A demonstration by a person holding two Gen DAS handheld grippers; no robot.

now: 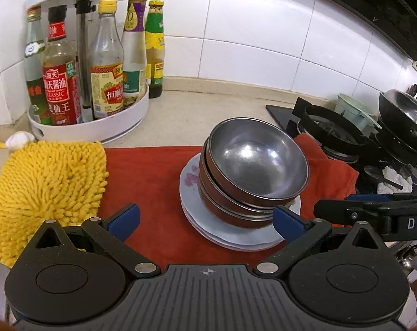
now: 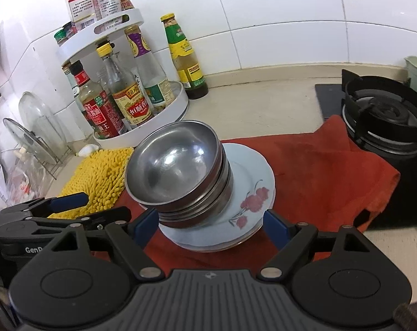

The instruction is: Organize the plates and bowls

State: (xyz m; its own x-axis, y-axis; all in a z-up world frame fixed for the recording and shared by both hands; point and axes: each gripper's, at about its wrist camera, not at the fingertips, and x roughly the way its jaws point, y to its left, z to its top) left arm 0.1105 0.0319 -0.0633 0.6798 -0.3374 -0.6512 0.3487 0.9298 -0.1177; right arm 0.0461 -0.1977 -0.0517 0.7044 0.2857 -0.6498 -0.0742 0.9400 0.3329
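Nested steel bowls [image 1: 256, 165] sit atop stacked plates [image 2: 250, 193] on a red cloth [image 1: 153, 182]; the left tool [image 1: 205, 222] and right tool [image 2: 211, 224] both spread, holding nothing.

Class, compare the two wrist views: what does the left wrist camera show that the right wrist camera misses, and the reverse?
Left wrist only: a wok on the far burner.
Right wrist only: glass lids in a rack, and the plates' red flower print.
Both: stacked bowls on plates, red cloth, yellow mat, bottle carousel.
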